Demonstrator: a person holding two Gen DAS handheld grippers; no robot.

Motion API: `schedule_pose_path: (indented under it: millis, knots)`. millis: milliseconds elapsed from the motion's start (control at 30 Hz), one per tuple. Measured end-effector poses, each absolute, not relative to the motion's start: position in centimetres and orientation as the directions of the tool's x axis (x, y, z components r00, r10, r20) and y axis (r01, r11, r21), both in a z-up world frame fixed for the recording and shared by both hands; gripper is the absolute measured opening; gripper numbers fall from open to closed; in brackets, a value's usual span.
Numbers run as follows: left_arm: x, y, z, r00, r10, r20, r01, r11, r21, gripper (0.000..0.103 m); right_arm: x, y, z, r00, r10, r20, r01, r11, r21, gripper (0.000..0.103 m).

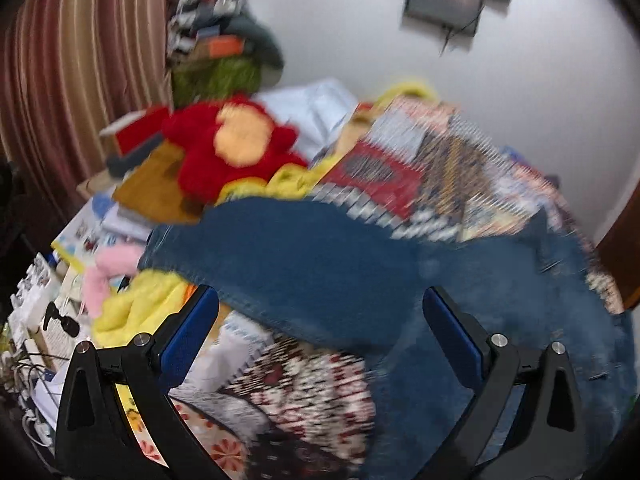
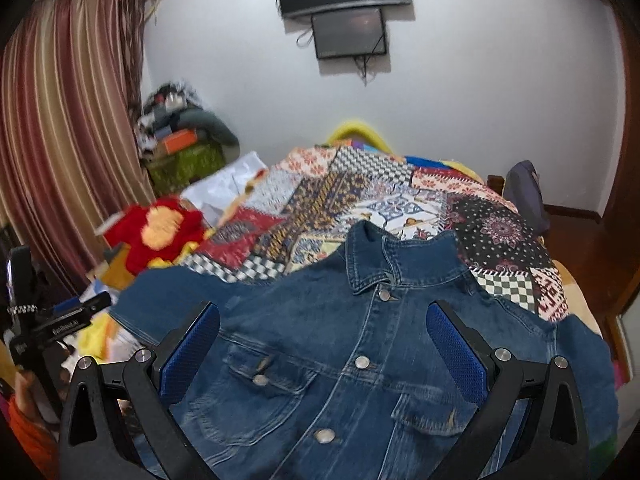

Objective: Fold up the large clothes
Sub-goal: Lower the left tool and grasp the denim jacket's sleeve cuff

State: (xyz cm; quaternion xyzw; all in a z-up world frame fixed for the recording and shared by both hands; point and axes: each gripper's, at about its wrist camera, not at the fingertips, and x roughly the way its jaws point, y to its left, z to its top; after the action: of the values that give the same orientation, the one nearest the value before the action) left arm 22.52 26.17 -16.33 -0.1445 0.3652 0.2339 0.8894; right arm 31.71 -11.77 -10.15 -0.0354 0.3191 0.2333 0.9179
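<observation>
A dark blue denim jacket (image 2: pixel 372 360) lies front-up on a bed covered by a patchwork quilt of many printed squares (image 2: pixel 400 208), its collar pointing toward the white wall and its metal buttons running down the middle. One sleeve (image 1: pixel 280 256) stretches out to the left across the quilt toward a heap of soft things.

The right gripper (image 2: pixel 322 344) hangs over the jacket's chest with its two blue-padded fingers (image 2: pixel 188 344) spread wide apart; nothing sits between them, and whether the pads touch the denim cannot be told. The left gripper (image 1: pixel 320 332) is likewise spread wide, its blue pads (image 1: pixel 188 336) on either side of the outstretched sleeve without closing on it; this view is blurred.

Left of the bed lie a red plush toy with a pale yellow face (image 1: pixel 236 148) and a crumpled yellow fleece cloth (image 1: pixel 132 308). A striped red and tan curtain (image 2: pixel 68 120) hangs at the left, and two dark flat screens (image 2: pixel 344 8) are mounted on the wall.
</observation>
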Motion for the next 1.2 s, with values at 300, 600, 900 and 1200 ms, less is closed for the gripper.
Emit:
schedule_pose_path:
  millis: [300,600,900,1200]
  knots:
    - [22.4,32.6,-23.2,0.562,0.134,-0.816,-0.562,0.786,-0.258,0.103,37.3,-6.3,-18.8,0.476,0.351,-0.806,-0.542,0.839,0.046,0.103]
    - [22.9,37.9,-25.2,0.684,-0.062,-0.727,-0.525,0.650,-0.549,0.100,39.3,-3.2,-23.3,0.367,0.315,-0.875,-0.591,0.806,0.042,0.102]
    - [23.4,40.6,-25.5,0.698,-0.033,-0.715,-0.572,0.575,-0.585,0.066,39.4,-3.0,-23.4,0.339,0.329,-0.881,-0.587,0.806,0.075,0.102]
    - [24.6,38.7,-21.9,0.576,0.219,-0.788,-0.644,0.715,-0.272,0.011,38.8,-4.9,-21.2,0.360,0.346,-0.866,-0.567,0.819,0.091,0.102]
